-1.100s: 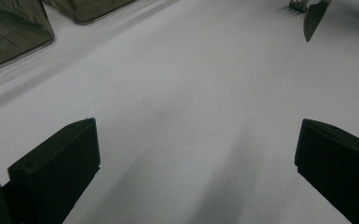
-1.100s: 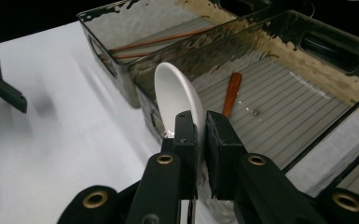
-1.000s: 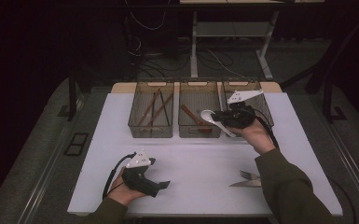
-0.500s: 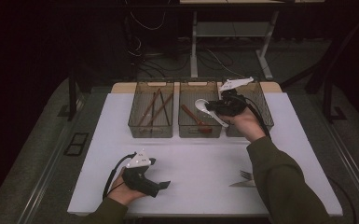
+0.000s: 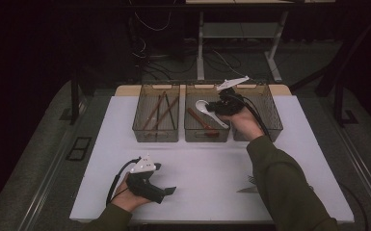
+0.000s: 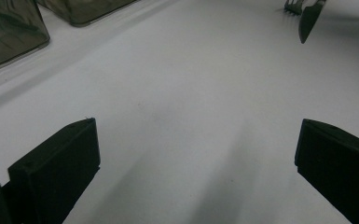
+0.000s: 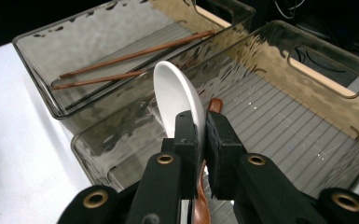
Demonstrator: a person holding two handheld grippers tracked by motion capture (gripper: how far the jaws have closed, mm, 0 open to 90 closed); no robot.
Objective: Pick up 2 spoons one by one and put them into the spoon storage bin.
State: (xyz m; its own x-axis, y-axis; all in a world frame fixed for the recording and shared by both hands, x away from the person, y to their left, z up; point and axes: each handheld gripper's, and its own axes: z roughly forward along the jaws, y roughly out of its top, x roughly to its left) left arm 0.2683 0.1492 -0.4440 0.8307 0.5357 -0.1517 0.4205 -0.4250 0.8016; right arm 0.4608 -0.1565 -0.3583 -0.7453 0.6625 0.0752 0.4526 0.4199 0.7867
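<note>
**Setting the white spoon down in the middle bin**

Nearest me, my left gripper [image 5: 166,191] rests low on the white counter [image 5: 207,168], its jaws spread wide with nothing between them. From the left gripper view I can see bare counter ahead and, farther off, a knife [image 6: 309,19] and a fork [image 6: 294,5] lying together. That hand has no part in this step, so I'd leave it parked where it is.

Past the near edge, my right arm reaches up the counter, and the right gripper [image 7: 202,123] has its jaws pinched nearly closed on the white spoon [image 7: 177,95], gripping it by the handle just behind the bowl. The spoon hangs above the middle bin [image 5: 192,132], bowl pointing towards the left bin [image 5: 142,132].

My read is that the spoon belongs in that middle bin, where a brown wooden spoon [image 5: 201,122] already lies on the ribbed floor (the left bin holds chopsticks [image 7: 135,55], so sorting by type looks like the idea). To do it well I'd:

- bring the spoon's bowl clear of the wall shared with the left bin before going down
- lower until the bowl is close to the floor, then ease the jaws apart; ceramic dropped from height could chip or bounce
- line it up alongside the wooden spoon rather than across it.

The right bin [image 5: 270,130] sits beyond my hand; I can't tell what's in it.
</note>
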